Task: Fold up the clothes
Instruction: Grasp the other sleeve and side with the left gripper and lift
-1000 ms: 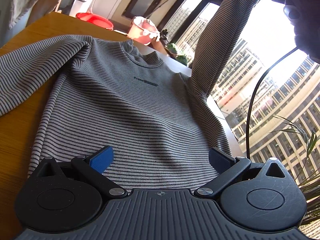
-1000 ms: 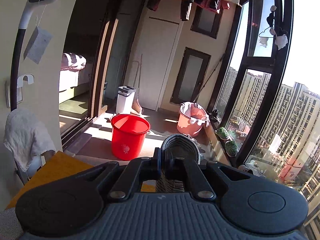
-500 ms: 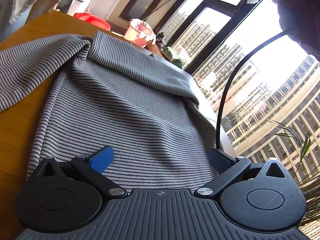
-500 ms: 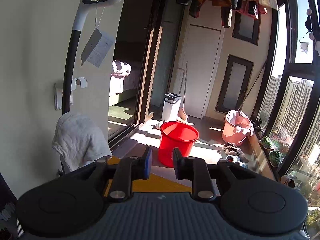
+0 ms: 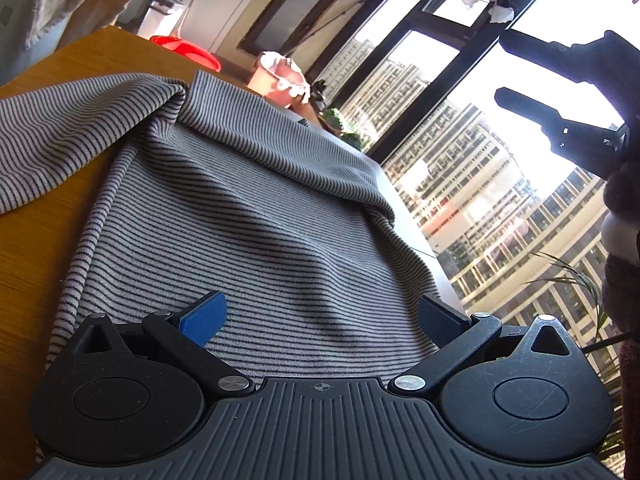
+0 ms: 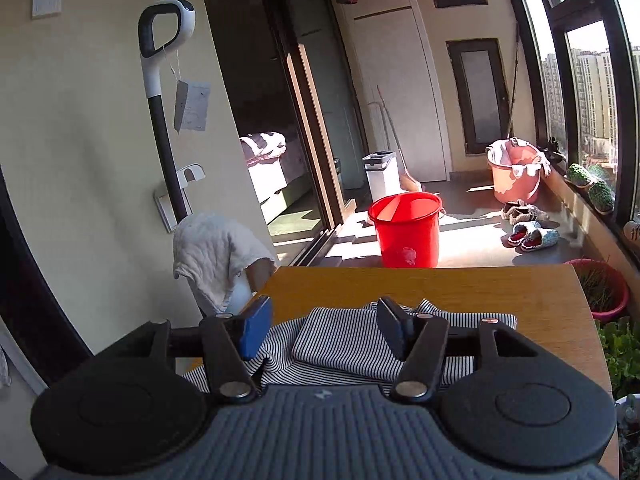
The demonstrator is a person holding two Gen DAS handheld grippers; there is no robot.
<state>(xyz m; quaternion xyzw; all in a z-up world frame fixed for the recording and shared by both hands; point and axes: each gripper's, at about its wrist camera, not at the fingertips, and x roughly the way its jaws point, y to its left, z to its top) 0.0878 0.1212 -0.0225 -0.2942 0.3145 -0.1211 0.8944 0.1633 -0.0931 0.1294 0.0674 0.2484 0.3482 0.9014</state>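
Note:
A grey striped sweater (image 5: pixel 248 216) lies flat on the wooden table (image 5: pixel 36 248), one sleeve folded across its chest. My left gripper (image 5: pixel 320 312) hovers open over the hem, its blue pads (image 5: pixel 204 316) wide apart with only the cloth lying beneath them. My right gripper (image 5: pixel 500 68) shows as two dark fingers high at the right, held by a hand and clear of the cloth. In the right wrist view the right gripper (image 6: pixel 324 320) has its jaws opening, nothing between them. The folded sweater (image 6: pixel 344 344) lies below on the table (image 6: pixel 480 292).
Past the table's far edge stand a red bucket (image 6: pixel 406 232), a pink basin (image 6: pixel 514 176), a white bin (image 6: pixel 382 174) and slippers (image 6: pixel 532 236). A white towel (image 6: pixel 212 256) hangs at the table's left corner. A potted plant (image 6: pixel 600 288) and the window are to the right.
The right gripper let go of the raised sleeve, which dropped across the sweater's chest. That gripper opened, swung and sank toward the table. The left gripper stayed put.

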